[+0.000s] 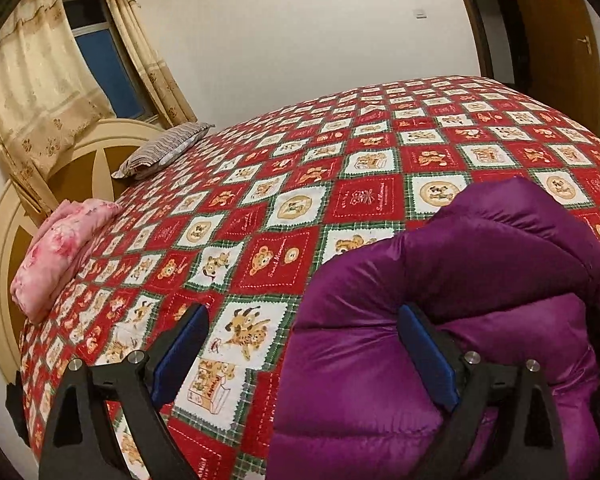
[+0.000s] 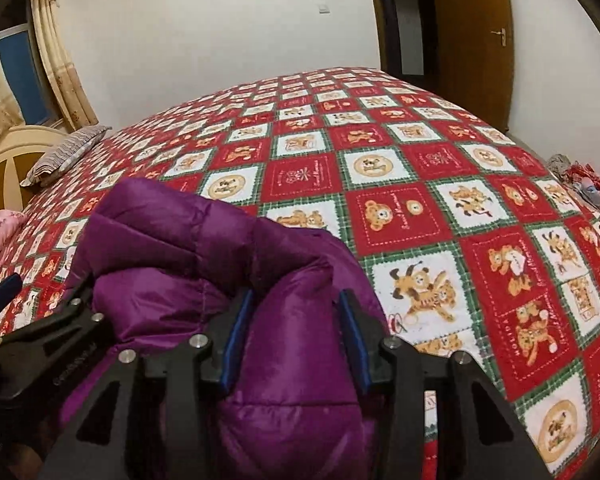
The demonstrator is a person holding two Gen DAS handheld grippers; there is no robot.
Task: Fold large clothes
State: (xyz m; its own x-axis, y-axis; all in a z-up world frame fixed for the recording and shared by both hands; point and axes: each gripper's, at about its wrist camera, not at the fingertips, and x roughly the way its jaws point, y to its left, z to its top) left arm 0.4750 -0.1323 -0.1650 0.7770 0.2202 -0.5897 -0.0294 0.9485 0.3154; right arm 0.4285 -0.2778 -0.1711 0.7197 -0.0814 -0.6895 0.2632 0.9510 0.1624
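Left gripper [image 1: 300,364] spread wide, pinching nothing, right pad against bunched purple quilted down jacket [image 1: 480,280] at lower right of frame. Right gripper [image 2: 296,344] part-open, jacket fabric bulging between pads; firm pinch not certain. Likely light, puffy, slick shell, springs back: best grabbed at stitched seam or hem. Beyond, red-and-white bear-print bedspread [image 1: 300,184]; folded pink floral bundle [image 1: 56,256] far left. No containers visible.

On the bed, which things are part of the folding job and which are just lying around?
Part of the job:
purple puffer jacket
right gripper, jaws around the jacket
left gripper, jaws open

Just lying about:
pink folded bedding
striped pillow
patterned bedspread
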